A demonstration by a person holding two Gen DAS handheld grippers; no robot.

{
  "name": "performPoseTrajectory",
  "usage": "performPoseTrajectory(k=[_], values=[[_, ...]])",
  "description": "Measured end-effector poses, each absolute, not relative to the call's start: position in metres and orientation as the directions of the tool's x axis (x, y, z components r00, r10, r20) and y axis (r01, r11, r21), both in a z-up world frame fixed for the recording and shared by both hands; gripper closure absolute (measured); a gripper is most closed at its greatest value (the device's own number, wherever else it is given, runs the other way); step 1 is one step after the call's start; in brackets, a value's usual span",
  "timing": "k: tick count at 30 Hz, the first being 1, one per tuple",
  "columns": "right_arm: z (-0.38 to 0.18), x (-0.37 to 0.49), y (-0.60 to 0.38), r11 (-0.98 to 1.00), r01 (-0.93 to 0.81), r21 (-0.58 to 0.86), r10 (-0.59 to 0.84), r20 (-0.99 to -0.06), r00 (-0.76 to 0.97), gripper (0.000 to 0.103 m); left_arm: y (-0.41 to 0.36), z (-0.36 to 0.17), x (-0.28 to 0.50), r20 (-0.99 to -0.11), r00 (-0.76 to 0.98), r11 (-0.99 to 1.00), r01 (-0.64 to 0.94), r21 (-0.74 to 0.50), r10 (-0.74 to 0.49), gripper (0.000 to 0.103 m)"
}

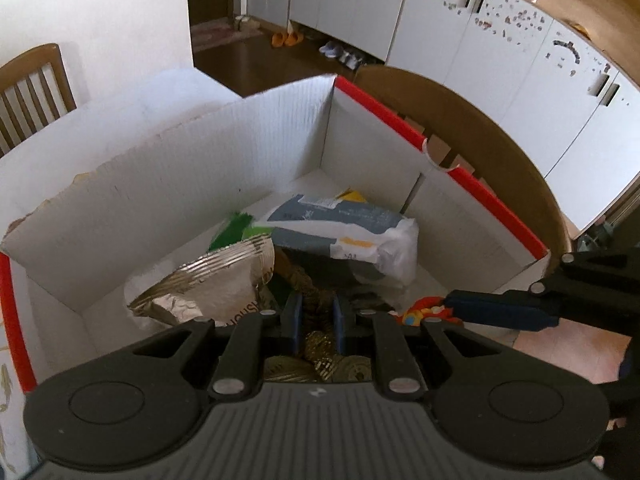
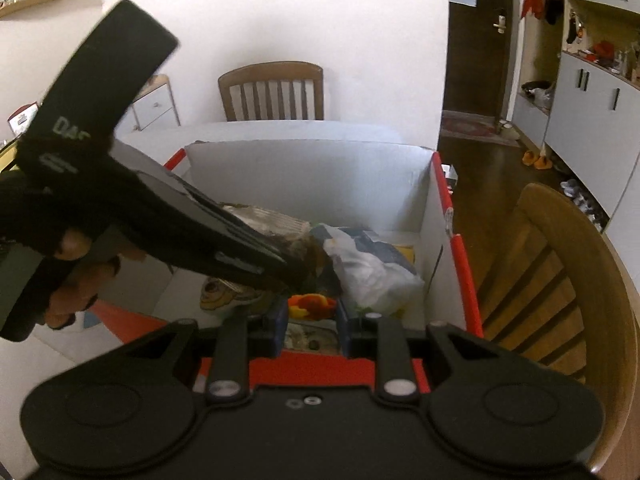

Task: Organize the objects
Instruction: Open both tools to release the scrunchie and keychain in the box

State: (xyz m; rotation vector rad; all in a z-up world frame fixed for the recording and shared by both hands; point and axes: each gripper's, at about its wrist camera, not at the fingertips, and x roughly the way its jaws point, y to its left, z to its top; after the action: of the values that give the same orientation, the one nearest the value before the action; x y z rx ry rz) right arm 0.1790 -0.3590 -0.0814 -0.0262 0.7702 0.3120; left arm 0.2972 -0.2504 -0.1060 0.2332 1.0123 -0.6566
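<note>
Left jaws: the left gripper has its blue fingers set narrow, a slim gap between them, with gold coin-like pieces showing in and below that gap; I cannot tell whether the pads actually pinch them.
Right jaws: the right gripper stands a little wider, and the red-and-yellow toy lies just past its tips; whether it is gripped is unclear.
Box: the white cardboard box with red-edged rim sits on the table, open-topped, so both tools reach down over its near wall.
Contents: a crumpled foil snack bag leans at the left, a blue-and-white plastic pouch lies toward the far corner, something green is tucked behind the foil bag.
Why so held: both grippers tilt downward into the same corner, seemingly to sort loose small items out of the heap of packets.
Crowding: from the right wrist view the left gripper crosses close over the foil bag, so the two tools work nearly touching.
Surroundings: wooden chairs stand at the table's far and right sides.
</note>
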Motion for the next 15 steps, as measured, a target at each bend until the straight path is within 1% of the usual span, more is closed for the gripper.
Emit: performPoseTrajectory(k=[8,12,15], values=[[-0.081,0.181,-0.371,0.948,-0.295,0.119,0.292,-0.693,0.659,0.071,-0.249,-0.109,0.300,-0.858,0.341,0.804,0.581,-0.129,-0.384,0.087],[-0.079,0.179,-0.378,0.948,-0.285,0.144,0.302,-0.693,0.655,0.064,-0.243,-0.104,0.293,-0.849,0.356,0.808,0.574,-0.131,-0.390,0.079],[-0.077,0.177,-0.382,0.948,-0.277,0.155,0.305,-0.689,0.657,0.060,-0.237,-0.100,0.288,-0.837,0.363,0.812,0.562,-0.154,-0.409,0.078]])
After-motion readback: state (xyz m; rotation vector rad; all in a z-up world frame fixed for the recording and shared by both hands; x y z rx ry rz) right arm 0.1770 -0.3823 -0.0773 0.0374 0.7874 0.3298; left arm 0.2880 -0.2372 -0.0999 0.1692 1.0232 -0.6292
